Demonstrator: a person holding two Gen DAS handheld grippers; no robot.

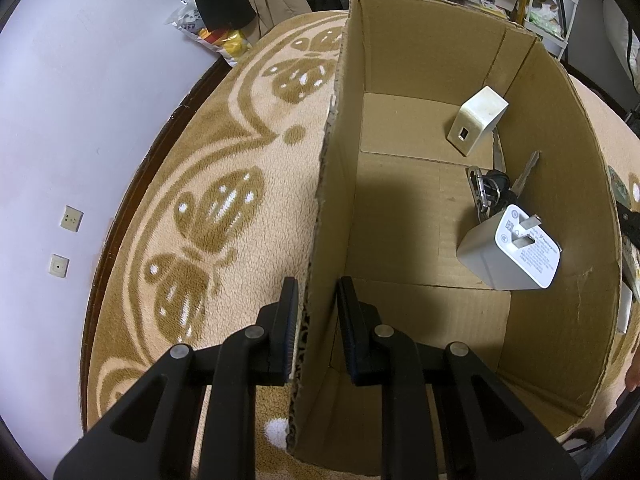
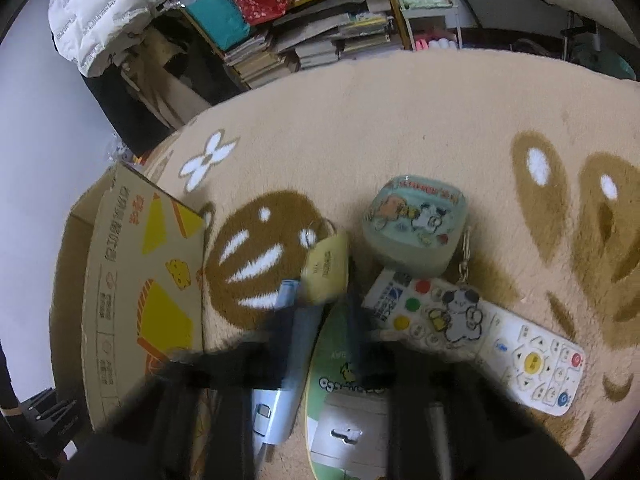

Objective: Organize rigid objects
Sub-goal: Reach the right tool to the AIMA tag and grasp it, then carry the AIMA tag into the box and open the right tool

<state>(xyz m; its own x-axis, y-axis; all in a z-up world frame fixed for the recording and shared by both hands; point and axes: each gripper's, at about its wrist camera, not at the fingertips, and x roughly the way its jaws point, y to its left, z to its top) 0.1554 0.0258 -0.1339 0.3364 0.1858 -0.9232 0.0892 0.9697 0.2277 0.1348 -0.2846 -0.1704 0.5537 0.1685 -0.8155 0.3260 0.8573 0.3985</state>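
The left tongs (image 1: 318, 300) are clenching the cardboard box (image 1: 400, 60) wall; chargers (image 1: 508, 252) and keys (image 1: 496, 188) are lying inside. The right tongs (image 2: 320, 300), blurred, are grasping a yellow tag (image 2: 326, 268) beside the remote (image 2: 476, 336)

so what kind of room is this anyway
Probably a lived-in room at home, a bedroom or living room. A plush butterfly-pattern rug covers the floor, crammed shelves of books stand behind it, and a white puffer jacket hangs by the wall. The cardboard box sits on the rug.
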